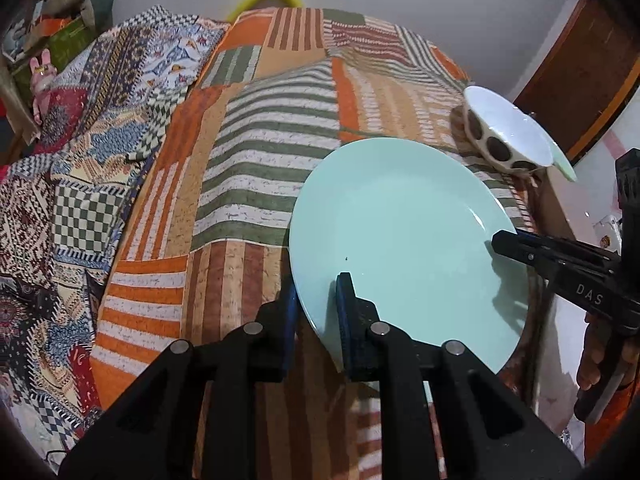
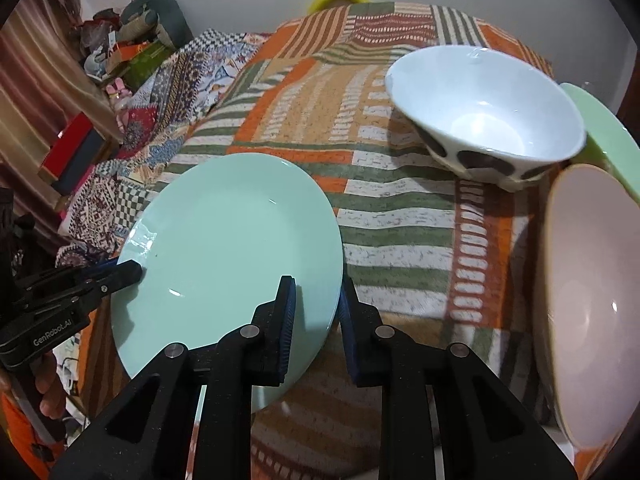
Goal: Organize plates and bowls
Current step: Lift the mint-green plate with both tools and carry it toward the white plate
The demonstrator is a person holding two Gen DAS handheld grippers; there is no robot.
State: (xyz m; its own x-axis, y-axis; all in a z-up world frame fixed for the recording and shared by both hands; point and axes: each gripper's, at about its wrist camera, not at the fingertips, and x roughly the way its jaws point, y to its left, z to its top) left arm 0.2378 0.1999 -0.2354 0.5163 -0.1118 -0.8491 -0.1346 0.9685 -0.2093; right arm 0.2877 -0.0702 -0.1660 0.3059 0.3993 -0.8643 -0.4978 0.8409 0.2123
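Gripping the near rim of the mint plate (image 1: pixel 400 236), the left claw (image 1: pixel 318 304) had its blue pads narrowed onto the edge, one pad above the plate and one below. On the opposite side the right claw (image 2: pixel 316 304) pinched the same plate's rim the same way, its jaws drawn in tight on it. Each claw showed in the other's view at the far edge of the plate, with a hand (image 1: pixel 596 364) wrapped around the handle. Below the plate lay the worktop, covered by a striped orange, green and white cloth (image 1: pixel 256 168); whether the plate rested on it or was raised could not be told. Beyond the plate, to the right, stood a white bowl with dark spots (image 2: pixel 488 120), tilted toward the camera. Just right of it sat a pinkish bowl (image 2: pixel 588 288), with a pale green plate (image 2: pixel 612 140) behind both
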